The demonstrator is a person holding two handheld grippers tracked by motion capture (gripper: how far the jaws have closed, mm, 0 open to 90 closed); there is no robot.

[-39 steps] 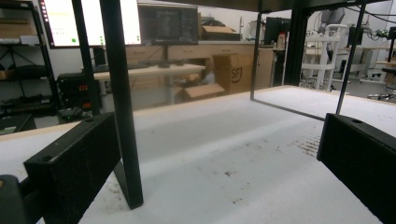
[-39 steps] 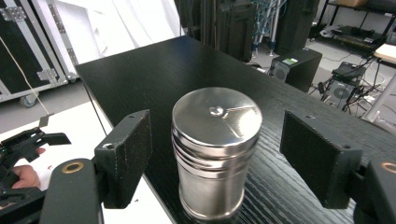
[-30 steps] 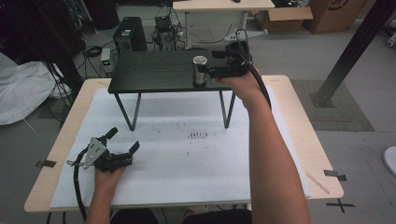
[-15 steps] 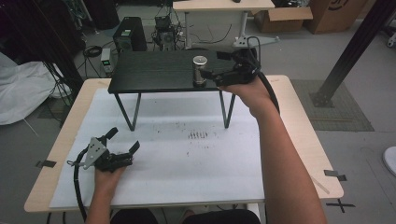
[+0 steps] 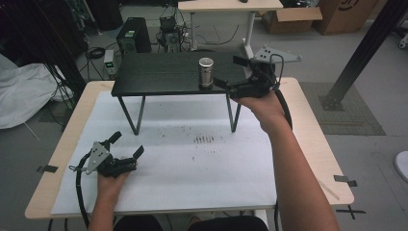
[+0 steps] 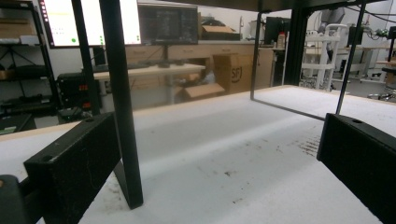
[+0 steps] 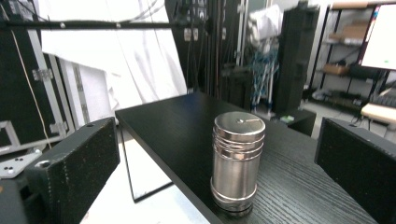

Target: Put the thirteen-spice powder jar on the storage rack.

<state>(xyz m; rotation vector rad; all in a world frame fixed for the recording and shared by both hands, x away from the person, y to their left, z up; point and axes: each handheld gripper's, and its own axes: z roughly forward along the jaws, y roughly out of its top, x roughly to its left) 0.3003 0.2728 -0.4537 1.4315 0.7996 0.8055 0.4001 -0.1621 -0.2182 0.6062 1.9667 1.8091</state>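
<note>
Now we see the metal canister point(image 5: 206, 72) standing upright on the black raised shelf point(image 5: 163, 74), near its front edge and toward its right end. Our right gripper point(image 5: 232, 72) sits at the canister's three o'clock, just beside it and apart from it. Its jaws have just been opening and now stand wide, with nothing pressed between them. In the right gripper view the canister point(image 7: 237, 163) rises ahead between the two black jaws, clear of both. Our left gripper point(image 5: 127, 144) rests low on the white table top point(image 5: 202, 163), at about seven o'clock from the shelf and well apart from the canister. Its jaws are spread too and hold nothing. In the left gripper view one black shelf leg point(image 6: 122, 102) stands just ahead of the left-hand jaw.
</note>
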